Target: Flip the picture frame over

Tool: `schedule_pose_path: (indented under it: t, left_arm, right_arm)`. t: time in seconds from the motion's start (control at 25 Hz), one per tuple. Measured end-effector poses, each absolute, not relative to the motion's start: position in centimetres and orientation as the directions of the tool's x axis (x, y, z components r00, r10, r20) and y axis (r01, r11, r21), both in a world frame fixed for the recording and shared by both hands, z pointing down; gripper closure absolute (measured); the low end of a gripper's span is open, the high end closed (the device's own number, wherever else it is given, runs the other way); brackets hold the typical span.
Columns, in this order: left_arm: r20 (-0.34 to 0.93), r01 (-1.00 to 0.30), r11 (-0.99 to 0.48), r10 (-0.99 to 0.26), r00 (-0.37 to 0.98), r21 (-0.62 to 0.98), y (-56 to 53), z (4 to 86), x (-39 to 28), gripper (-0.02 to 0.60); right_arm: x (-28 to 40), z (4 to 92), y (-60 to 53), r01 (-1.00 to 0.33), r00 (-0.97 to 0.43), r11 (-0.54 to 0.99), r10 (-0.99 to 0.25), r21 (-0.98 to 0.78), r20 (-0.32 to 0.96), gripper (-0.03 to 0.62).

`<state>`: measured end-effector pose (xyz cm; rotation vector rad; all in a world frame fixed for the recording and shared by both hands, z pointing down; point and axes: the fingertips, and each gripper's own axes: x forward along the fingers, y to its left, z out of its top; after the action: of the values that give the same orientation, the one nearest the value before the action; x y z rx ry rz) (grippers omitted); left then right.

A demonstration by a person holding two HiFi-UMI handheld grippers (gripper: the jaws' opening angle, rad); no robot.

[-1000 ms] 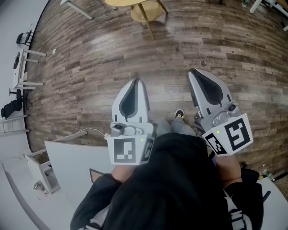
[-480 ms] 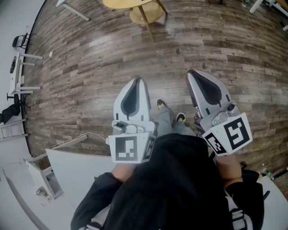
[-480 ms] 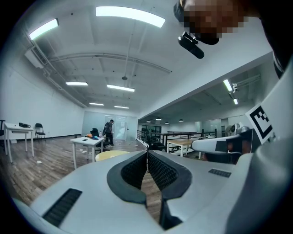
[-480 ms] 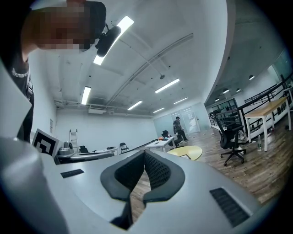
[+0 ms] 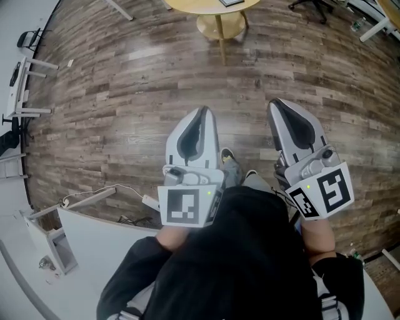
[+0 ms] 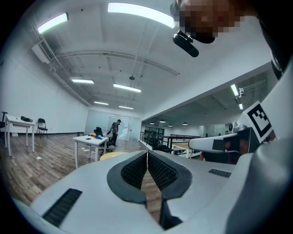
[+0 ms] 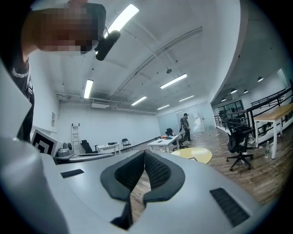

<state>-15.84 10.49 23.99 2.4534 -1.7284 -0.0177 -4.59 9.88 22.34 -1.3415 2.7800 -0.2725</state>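
No picture frame can be made out in any view. In the head view my left gripper and right gripper are held side by side over the wooden floor, pointing level and forward. Both are shut, with nothing between the pads. The left gripper view shows its black ribbed pads meeting at the tips. My right gripper's pads likewise close together. A small dark flat object lies on a round yellow table ahead; I cannot tell what it is.
A white table with a cable lies behind at lower left. The person's shoes show between the grippers. Ahead stand a white desk, a black office chair and a distant person. Racks line the left wall.
Both grippers have travelled forward across the floor, still shut. The white table has dropped back toward the lower left, and the round yellow table has shifted right at the top.
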Motion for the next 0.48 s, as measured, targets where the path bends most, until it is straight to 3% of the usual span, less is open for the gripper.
schedule_pose_path:
  t: [0.48]
  left_arm:
    - [0.089,-0.926,-0.352,-0.927,0.365,0.133,4.7,25.1,-17.9,0.554]
  right_arm:
    - [-6.7,23.2,4.6,-0.785,-0.613,0.595,-0.787,-0.175,0.074,0.576]
